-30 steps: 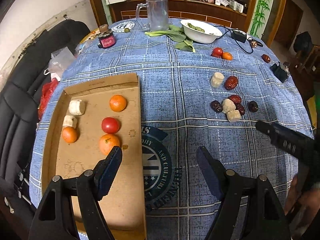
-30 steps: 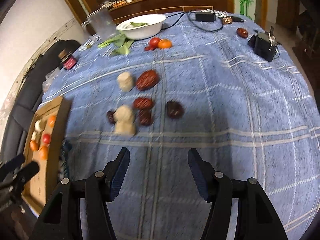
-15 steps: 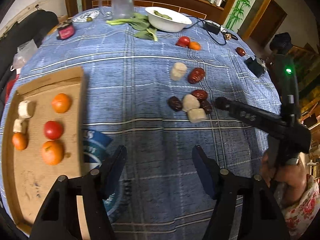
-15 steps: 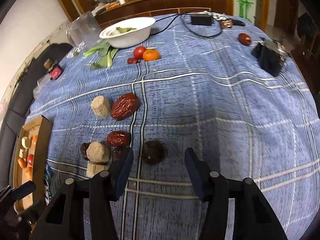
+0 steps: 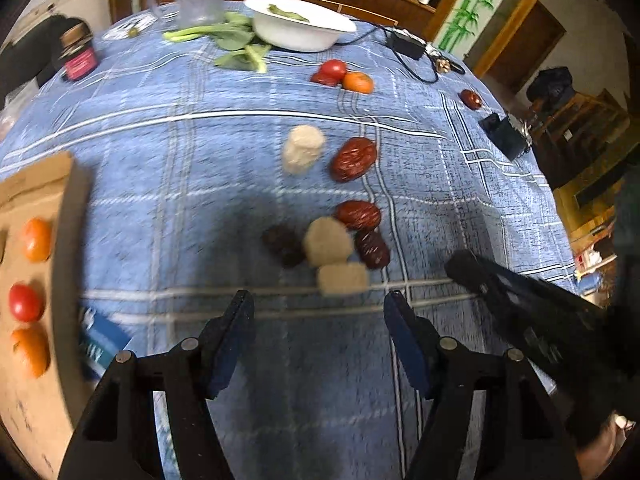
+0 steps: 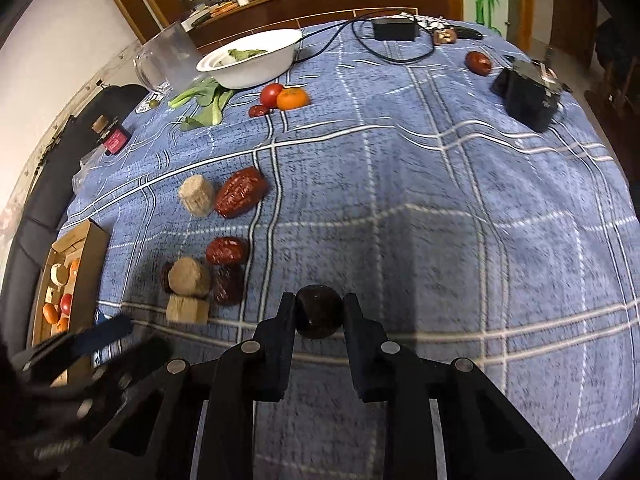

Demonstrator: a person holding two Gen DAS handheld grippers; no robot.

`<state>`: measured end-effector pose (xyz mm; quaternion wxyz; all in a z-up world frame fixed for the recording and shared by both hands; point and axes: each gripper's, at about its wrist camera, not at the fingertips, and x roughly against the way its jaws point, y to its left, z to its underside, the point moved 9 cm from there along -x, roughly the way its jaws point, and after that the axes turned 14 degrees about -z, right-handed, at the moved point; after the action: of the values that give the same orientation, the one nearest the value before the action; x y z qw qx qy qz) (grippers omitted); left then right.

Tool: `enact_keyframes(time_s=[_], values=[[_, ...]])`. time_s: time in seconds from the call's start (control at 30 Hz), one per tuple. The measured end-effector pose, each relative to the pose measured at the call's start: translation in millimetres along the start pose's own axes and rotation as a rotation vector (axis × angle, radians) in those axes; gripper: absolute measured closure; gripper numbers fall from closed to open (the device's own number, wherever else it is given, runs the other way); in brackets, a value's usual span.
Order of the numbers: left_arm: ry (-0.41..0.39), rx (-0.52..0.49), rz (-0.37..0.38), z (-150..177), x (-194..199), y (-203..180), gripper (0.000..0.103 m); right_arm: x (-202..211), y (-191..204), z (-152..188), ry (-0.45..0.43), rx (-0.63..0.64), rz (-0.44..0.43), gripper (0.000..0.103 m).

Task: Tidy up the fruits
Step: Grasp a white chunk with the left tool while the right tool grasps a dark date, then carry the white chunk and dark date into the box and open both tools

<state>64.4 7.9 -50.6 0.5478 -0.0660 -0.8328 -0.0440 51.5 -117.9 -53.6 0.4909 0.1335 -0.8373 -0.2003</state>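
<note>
Right hand-held gripper (image 6: 319,312) clamps a dark date (image 6: 319,311) on the table (image 6: 460,240).
Its jaws have just closed on it, right of the date cluster (image 6: 224,272) (blurred); left hand-held gripper (image 5: 318,312) hovers half-open and empty near the tan blocks (image 5: 329,240).

Hardly anything here can be read. Just beside the cardboard tray (image 5: 60,240), on its cluster side, a dark blue emblem (image 5: 102,346) printed on the tablecloth (image 5: 240,152) carries pale lettering, but from my left claw's view it is smeared by blur and I cannot make out a word. Well beyond the tray, at the far edge of the cloth, the jar (image 6: 114,136) wears a pink label; any print on it is too small to tell.
</note>
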Motion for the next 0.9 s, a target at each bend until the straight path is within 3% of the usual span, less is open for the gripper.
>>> enact_keyframes(time_s=[0.07, 0.13, 0.17, 0.4, 0.6, 0.73, 0.9], values=[[0.000, -0.016, 0.006, -3, -8, -8, 0.039, 6, -2, 5, -0.002, -0.005, 0.000, 0.078], [0.013, -0.038, 0.009, -3, -15, -16, 0.068, 10, -2, 7, -0.004, -0.006, 0.000, 0.078], [-0.002, -0.047, -0.014, -5, -15, -16, 0.075, 13, -2, 9, -0.005, -0.005, 0.000, 0.078], [-0.007, -0.017, 0.012, 4, -1, -6, 0.075, 28, 10, 18, -0.015, 0.005, -0.016, 0.078], [-0.046, 0.059, 0.030, 15, 38, 39, 0.075, 25, 54, 18, -0.004, 0.048, -0.079, 0.078], [-0.065, 0.150, 0.003, 26, 63, 99, 0.075, 13, 108, 19, 0.020, 0.119, -0.146, 0.078], [-0.058, 0.292, -0.102, 57, 79, 199, 0.075, -11, 194, 27, 0.076, 0.243, -0.242, 0.077]])
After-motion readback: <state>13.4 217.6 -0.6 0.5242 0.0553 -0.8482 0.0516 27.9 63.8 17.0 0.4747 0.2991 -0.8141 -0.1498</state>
